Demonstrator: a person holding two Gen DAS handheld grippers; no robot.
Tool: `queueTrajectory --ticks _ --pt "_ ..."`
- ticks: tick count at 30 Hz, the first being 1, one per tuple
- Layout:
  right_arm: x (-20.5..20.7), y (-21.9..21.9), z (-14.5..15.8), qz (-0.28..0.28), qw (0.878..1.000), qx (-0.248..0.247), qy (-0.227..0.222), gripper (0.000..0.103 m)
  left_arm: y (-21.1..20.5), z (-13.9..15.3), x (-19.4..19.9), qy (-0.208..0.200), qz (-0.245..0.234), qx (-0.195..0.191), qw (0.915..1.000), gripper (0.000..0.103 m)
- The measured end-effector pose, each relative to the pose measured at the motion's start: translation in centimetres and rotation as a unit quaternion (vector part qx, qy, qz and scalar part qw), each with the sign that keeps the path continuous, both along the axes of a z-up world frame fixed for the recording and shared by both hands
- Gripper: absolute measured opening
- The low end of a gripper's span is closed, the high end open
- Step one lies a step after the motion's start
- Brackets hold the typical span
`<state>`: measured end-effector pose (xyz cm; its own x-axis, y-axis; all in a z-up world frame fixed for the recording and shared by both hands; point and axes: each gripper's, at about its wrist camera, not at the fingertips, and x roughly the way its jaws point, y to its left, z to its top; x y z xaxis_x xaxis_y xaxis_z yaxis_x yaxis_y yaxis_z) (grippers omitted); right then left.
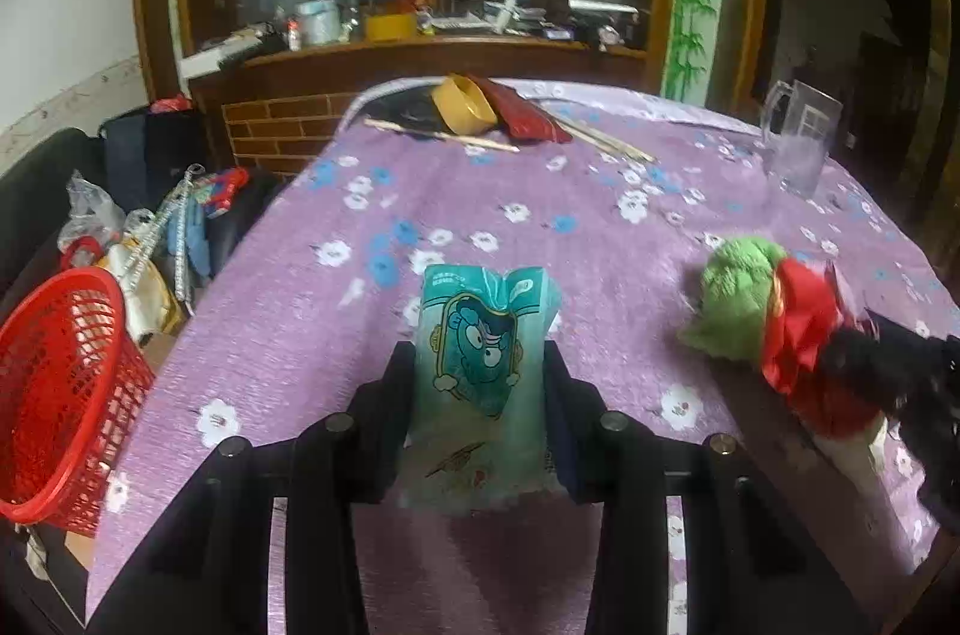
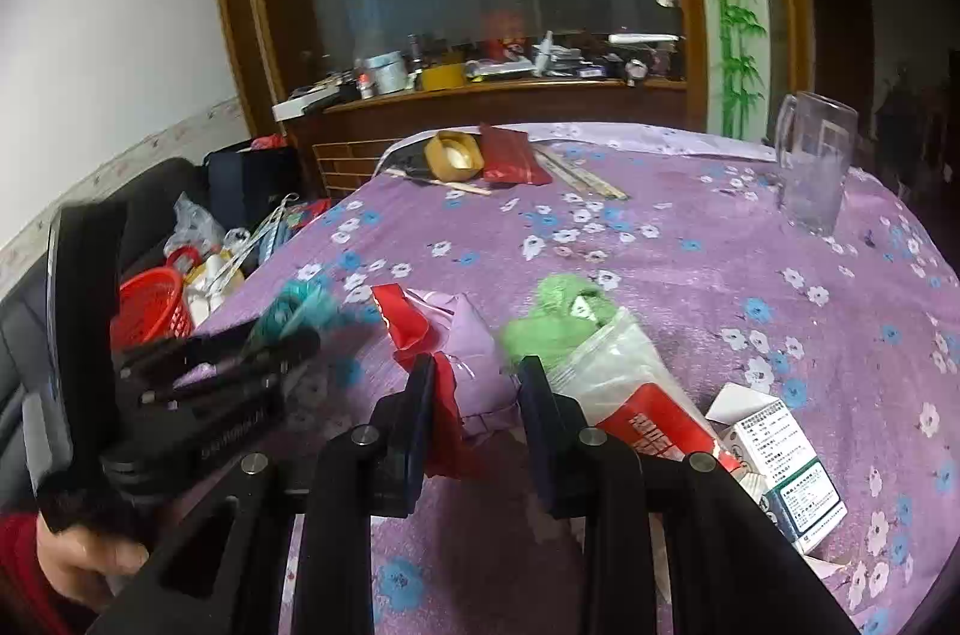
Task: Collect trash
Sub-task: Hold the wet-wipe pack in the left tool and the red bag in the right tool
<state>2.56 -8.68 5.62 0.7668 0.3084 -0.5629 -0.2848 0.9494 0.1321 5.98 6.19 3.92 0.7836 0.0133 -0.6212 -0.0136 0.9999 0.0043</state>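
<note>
A teal snack wrapper (image 1: 480, 335) with a cartoon face stands upright between the fingers of my left gripper (image 1: 480, 356), which is shut on it above the purple floral tablecloth (image 1: 540, 191). The right wrist view shows that gripper (image 2: 282, 341) blurred at the left, with the teal wrapper (image 2: 300, 308) in it. My right gripper (image 2: 479, 368) is shut on a red and clear plastic wrapper (image 2: 408, 326). A crumpled green wrapper (image 2: 558, 314) lies just beyond its right finger. In the left wrist view the right gripper (image 1: 888, 377) is a dark blur at the right, behind the red wrapper (image 1: 804, 329) and the green one (image 1: 744, 287).
A red mesh basket (image 1: 66, 383) sits off the table's left edge among clutter. A glass mug (image 1: 798, 143) stands at the far right. A yellow ring (image 1: 465, 104), a red packet (image 1: 522, 116) and chopsticks (image 1: 600, 140) lie at the far edge. A white box (image 2: 780, 461) and a clear bag (image 2: 630, 383) lie right of my right gripper.
</note>
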Motion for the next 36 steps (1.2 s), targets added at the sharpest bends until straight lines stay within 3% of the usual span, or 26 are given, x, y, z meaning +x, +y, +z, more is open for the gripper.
queueTrajectory --ticks 9,36 --pt "-1.2 1.2 -0.3 0.016 0.999 -0.025 -0.017 0.031 -0.2 0.3 -0.4 -0.022 0.012 0.039 0.9989 0.039" --pt "-1.2 1.0 -0.5 0.009 1.000 -0.023 -0.010 0.031 0.0 0.3 -0.6 -0.023 0.016 0.043 0.9987 0.039"
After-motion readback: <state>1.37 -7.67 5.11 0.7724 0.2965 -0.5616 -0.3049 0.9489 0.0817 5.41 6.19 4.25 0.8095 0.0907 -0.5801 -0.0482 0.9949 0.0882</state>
